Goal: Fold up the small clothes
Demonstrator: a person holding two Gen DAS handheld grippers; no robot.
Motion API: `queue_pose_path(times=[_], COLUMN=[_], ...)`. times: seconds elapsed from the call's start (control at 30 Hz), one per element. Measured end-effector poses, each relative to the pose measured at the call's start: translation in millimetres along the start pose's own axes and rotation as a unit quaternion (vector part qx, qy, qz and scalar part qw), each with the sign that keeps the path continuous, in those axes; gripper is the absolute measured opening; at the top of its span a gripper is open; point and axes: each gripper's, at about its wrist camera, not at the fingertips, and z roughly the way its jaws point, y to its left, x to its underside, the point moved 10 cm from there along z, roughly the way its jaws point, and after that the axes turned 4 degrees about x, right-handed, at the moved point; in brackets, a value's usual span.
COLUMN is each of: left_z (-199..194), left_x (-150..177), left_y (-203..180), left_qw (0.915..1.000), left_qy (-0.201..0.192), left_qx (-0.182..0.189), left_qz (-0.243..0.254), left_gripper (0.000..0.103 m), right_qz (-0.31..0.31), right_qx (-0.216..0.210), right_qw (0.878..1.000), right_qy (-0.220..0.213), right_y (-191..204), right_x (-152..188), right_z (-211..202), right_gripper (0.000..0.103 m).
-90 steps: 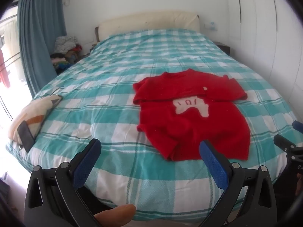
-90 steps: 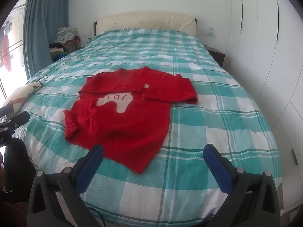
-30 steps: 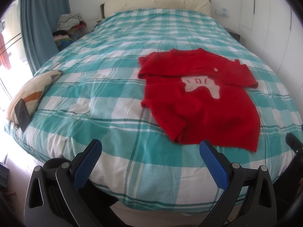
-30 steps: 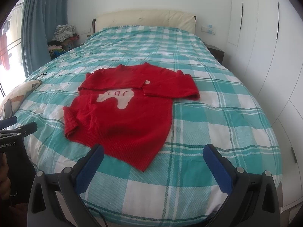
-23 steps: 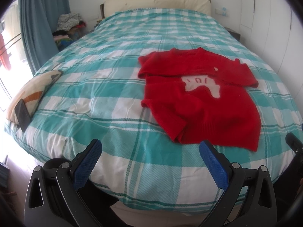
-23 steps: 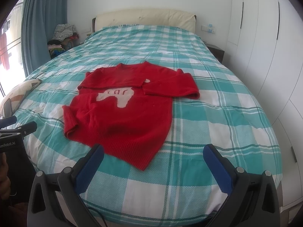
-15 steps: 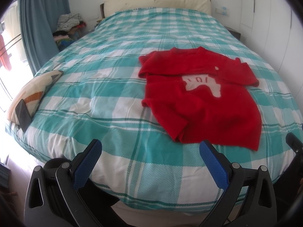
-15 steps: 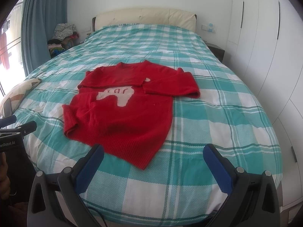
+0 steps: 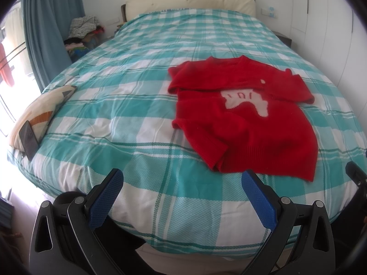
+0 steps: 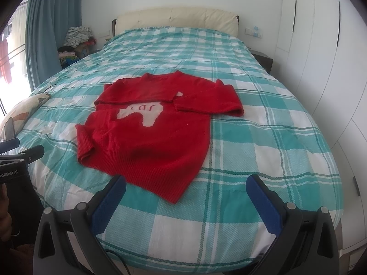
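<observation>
The bed (image 9: 160,105) fills both views, its teal-and-white check cover running from the foot at 6 o'clock to the cream headboard (image 10: 176,18) at 12. A blue curtain (image 9: 48,29) hangs at 10 o'clock, with a heap of laundry (image 9: 83,24) beside it, and white wardrobe doors (image 10: 321,52) stand at 2 to 3 o'clock. A pillow (image 9: 39,110) sits on the bed's edge at 9 o'clock in the left view, with a dark phone (image 9: 28,138) leaning on it.

The sweater (image 10: 149,133), red with a pale animal patch, lies flat on the near half of the bed, collar toward 12 and hem toward 6, so its long axis runs along the bed. Both sleeves are already folded across the chest, and one lower corner is curled up.

From the left gripper (image 9: 181,190) the sweater lies at 1 o'clock, with the hem just past the right finger. From the right gripper (image 10: 185,194) it lies at 11 to 12 o'clock, with the lowest hem corner almost between the fingers. Both grippers are spread wide and hold nothing, hovering off the foot of the bed, apart from the cloth.

My judgement: the next fold takes hem up to collar. The right gripper looks the nearer to the hem, and the left would take the curled corner.
</observation>
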Motion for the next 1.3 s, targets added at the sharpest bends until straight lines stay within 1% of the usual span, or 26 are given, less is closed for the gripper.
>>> queue_pose_path(times=[1.1, 1.2, 1.3], left_z=[-0.9, 0.9, 8.2], left_x=[1.0, 3.2, 5.7], left_y=[-2.1, 7.1, 22.4], left_qw=[1.0, 0.9999, 0.9986], left_qy=[0.005, 0.007, 0.02], left_qx=[-0.002, 0.013, 0.047], left_qz=[0.002, 0.001, -0.014], left_gripper=[0.103, 0.103, 0.103], right_qz=[-0.001, 0.001, 0.004], right_qx=[0.001, 0.001, 0.002], right_qw=[1.0, 1.0, 1.0], right_qy=[0.012, 0.013, 0.013], right_y=[-3.0, -3.9, -8.3], right_x=[4.1, 4.3, 4.6], right_z=[6.3, 7.3, 8.2], right_gripper=[0.103, 0.103, 0.103])
